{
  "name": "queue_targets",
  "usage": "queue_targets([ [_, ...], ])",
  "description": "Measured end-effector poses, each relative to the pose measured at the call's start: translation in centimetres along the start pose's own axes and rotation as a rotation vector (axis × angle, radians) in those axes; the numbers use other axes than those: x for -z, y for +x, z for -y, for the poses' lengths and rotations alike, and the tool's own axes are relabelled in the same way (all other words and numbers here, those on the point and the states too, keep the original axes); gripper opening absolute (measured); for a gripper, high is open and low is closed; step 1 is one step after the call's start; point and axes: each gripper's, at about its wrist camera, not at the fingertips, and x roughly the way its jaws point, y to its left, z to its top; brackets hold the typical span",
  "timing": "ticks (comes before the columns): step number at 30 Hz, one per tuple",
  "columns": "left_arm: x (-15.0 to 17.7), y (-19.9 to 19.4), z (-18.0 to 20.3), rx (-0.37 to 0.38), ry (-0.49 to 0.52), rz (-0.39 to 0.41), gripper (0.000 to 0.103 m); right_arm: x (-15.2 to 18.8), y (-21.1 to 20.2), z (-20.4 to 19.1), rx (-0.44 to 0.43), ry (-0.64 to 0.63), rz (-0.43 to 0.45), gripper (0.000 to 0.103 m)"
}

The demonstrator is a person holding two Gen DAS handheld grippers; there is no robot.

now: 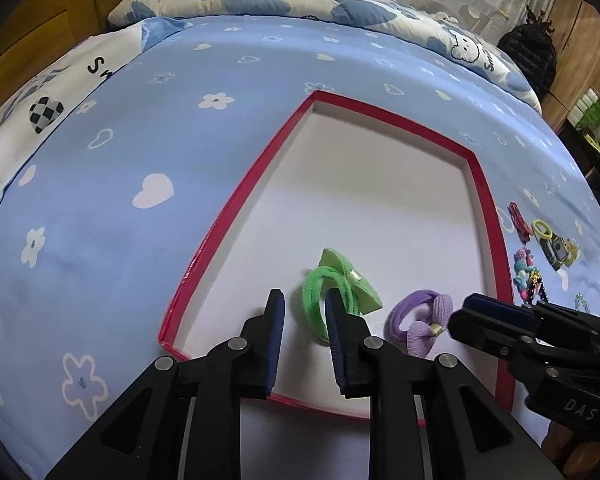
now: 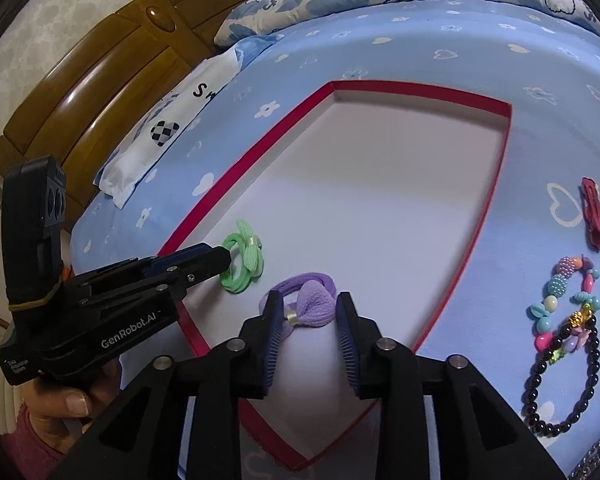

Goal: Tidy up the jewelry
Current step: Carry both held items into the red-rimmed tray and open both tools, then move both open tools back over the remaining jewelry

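Note:
A shallow red-rimmed box (image 1: 490,216) (image 2: 420,90) with a white floor lies on the blue bedsheet. Inside it rest a green bow hair tie (image 1: 348,280) (image 2: 246,258) and a purple bow hair tie (image 1: 420,320) (image 2: 314,300). My left gripper (image 1: 304,298) (image 2: 224,258) stands open over the green tie, whose loop sits between its fingers without being pressed. My right gripper (image 2: 309,300) (image 1: 472,304) is open around the purple bow, which lies on the box floor between the pads.
On the sheet right of the box lie a red hair clip (image 2: 594,218) (image 1: 518,220), a colourful bead bracelet (image 2: 568,296), a black bead bracelet (image 2: 564,380) and a yellow ring charm (image 1: 542,228). A pillow and a wooden headboard (image 2: 100,100) are behind. A hand (image 2: 72,400) holds the left gripper.

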Motion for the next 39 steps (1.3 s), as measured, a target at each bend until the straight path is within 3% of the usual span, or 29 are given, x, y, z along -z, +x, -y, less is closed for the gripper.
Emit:
queue_targets([
  [4,0.5,-0.9,-0.2,0.014,-0.015,0.018,0.023,0.3,-1.3,0.1,-0.009,0.007,0.035,0.032],
  [6,0.8,-1.8,-0.3,0.029,-0.034,0.046,0.035,0.5,-2.3,0.2,-0.014,0.016,0.058,0.034],
  [9,1.4,-3.3,0.0,0.052,-0.059,0.094,0.049,1.3,-4.7,1.0,-0.019,0.04,0.127,0.046],
  [12,1.9,-4.1,0.6,0.081,-0.073,0.121,0.052,2.1,-7.0,2.1,0.003,0.068,0.185,0.052],
  [17,2.3,-5.0,2.3,0.125,-0.058,0.135,0.06,3.5,-10.4,4.5,0.062,0.118,0.271,0.052],
  [27,1.5,-4.5,7.1,0.198,0.052,0.1,0.062,5.9,-15.8,9.9,0.199,0.216,0.365,0.052],
  [39,-0.2,-2.4,12.4,0.222,0.123,0.063,0.063,7.0,-19.2,15.8,0.319,0.282,0.418,0.052],
])
